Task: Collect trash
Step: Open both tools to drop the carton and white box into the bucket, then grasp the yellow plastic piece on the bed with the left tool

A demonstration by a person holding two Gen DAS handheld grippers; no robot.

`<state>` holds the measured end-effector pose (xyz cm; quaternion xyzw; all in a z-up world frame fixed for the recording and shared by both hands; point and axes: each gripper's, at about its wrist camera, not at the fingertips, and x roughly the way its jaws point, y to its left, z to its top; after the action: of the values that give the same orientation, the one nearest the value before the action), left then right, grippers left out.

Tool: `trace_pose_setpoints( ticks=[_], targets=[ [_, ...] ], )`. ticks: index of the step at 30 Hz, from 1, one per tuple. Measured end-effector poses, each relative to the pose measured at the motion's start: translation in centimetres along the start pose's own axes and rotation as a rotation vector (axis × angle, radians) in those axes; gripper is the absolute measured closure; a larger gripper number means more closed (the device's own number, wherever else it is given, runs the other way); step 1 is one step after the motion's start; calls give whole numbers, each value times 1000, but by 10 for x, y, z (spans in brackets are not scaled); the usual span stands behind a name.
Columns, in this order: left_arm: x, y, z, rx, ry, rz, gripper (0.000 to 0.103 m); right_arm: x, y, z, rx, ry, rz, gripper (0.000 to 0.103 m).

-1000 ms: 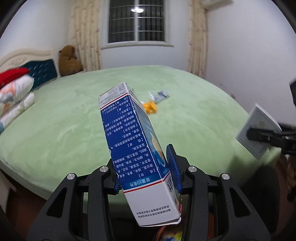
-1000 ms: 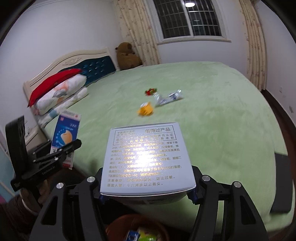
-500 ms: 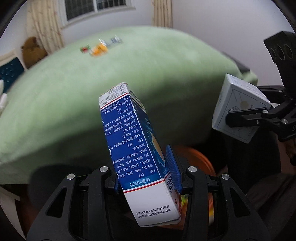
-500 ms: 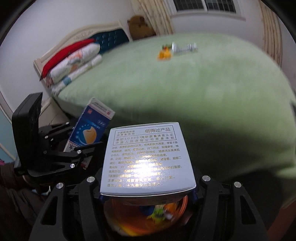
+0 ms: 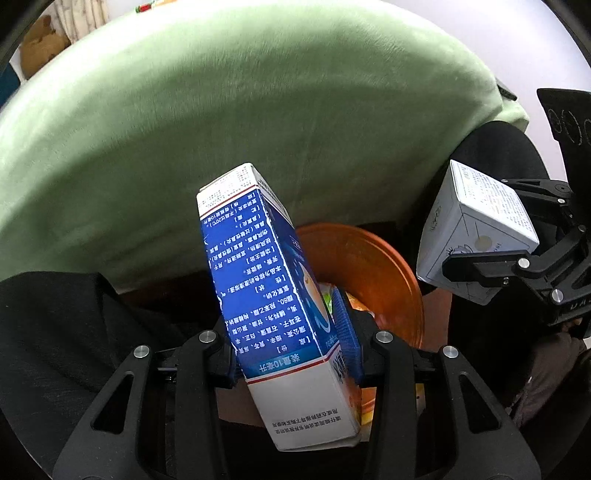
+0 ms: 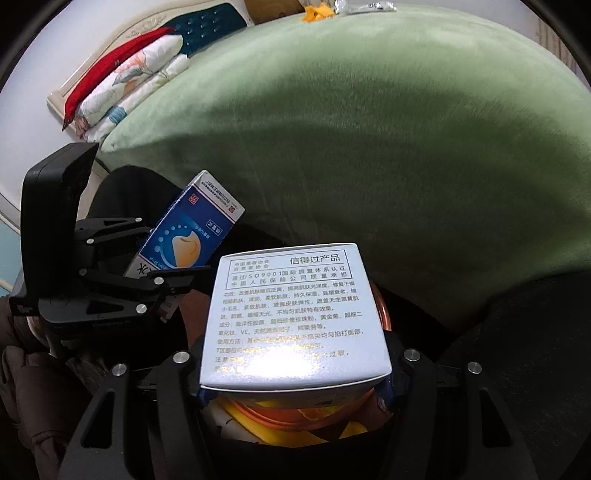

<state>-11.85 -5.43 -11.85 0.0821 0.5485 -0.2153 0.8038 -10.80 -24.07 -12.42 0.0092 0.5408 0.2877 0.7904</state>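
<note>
Both my grippers have tipped down from the green bed [image 5: 258, 110] toward the orange bin [image 5: 369, 266], now at centre frame. My left gripper [image 5: 291, 350] clamps the blue carton [image 5: 266, 280], tilted above the bin's near rim. My right gripper [image 6: 295, 384] pinches the white box [image 6: 295, 317] over the bin's mouth [image 6: 295, 410]; wrappers [image 6: 347, 9] lie at the top edge.

Blue carton [image 5: 273, 295] tilted; white box [image 6: 295, 314] flat, both above orange bin [image 5: 369, 266].
</note>
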Motion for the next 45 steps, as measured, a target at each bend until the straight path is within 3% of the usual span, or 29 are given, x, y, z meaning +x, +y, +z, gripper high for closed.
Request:
trace_pose_setpoints(
  ticks=[2, 3, 4, 6, 19, 25, 32, 37, 45],
  targets=[
    [2, 0, 0, 3, 13, -3, 62, 4, -1, -1, -1, 16, -3, 39],
    [4, -1, 0, 6, 21, -2, 58, 7, 0, 2, -2, 26, -8, 28],
    [4, -1, 0, 8, 25, 4, 40, 9, 2, 4, -2, 27, -18, 23],
    [5, 0, 8, 5, 7, 31, 18, 9, 3, 6, -12, 21, -32, 22],
    [-5, 3, 2, -29, -39, 59, 18, -15, 3, 16, 6, -56, -34, 22],
    [-30, 9, 17, -35, -114, 98, 18, -39, 4, 29, 2, -156, -15, 22],
    [-81, 32, 72, -60, -304, 165, 16, -82, 0, 52, 20, -342, 0, 19],
    [-89, 57, 144, -145, -400, 183, 13, -96, -12, 60, 58, -412, 16, 18],
    [-43, 102, 258, -337, -390, 185, 13, -100, -34, 58, 108, -444, 7, 18]
  ],
)
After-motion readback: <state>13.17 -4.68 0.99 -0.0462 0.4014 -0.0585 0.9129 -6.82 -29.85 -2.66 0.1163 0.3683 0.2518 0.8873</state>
